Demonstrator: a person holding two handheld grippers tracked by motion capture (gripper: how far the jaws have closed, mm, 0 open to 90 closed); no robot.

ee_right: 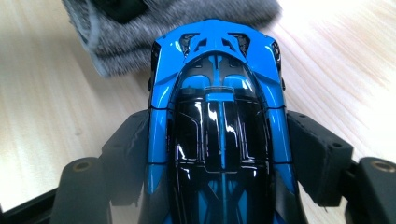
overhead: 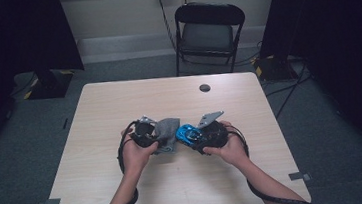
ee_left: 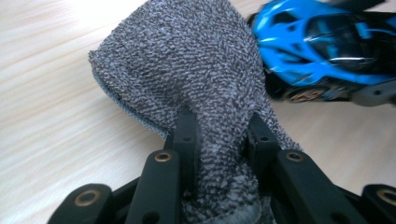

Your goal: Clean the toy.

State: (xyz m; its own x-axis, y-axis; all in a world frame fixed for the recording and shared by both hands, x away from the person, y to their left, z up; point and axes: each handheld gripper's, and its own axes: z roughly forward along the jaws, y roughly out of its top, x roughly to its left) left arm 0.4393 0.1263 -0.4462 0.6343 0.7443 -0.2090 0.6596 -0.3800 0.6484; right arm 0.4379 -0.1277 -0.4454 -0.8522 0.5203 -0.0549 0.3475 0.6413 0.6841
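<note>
- Left claw (overhead: 158,134): jaws closed on a grey cloth (ee_left: 187,79). In the left gripper view the knitted fabric is pinched between the two black jaws and bunches upward beyond them, clear of the surface (ee_left: 51,116) below.
- Right claw (overhead: 197,135): jaws clamped on a blue and black toy car (ee_right: 217,116). In the right gripper view one jaw presses against each flank of the car, about mid-body, with the car's far end pointing away from the camera.
- Both claws are held in the person's hands near the middle of the surface (overhead: 187,192), left hand (overhead: 135,154) and right hand (overhead: 231,150) facing one another.
- Cloth and car sit between the two claws. The cloth lies just beside the car's far end; contact between the two cannot be confirmed.
- Surface: light wood grain, with a small dark round cap (overhead: 205,87) toward its far edge, well apart from the hands.
- Beyond the surface: a black folding chair (overhead: 208,31) stands on grey carpet, against a pale wall.
</note>
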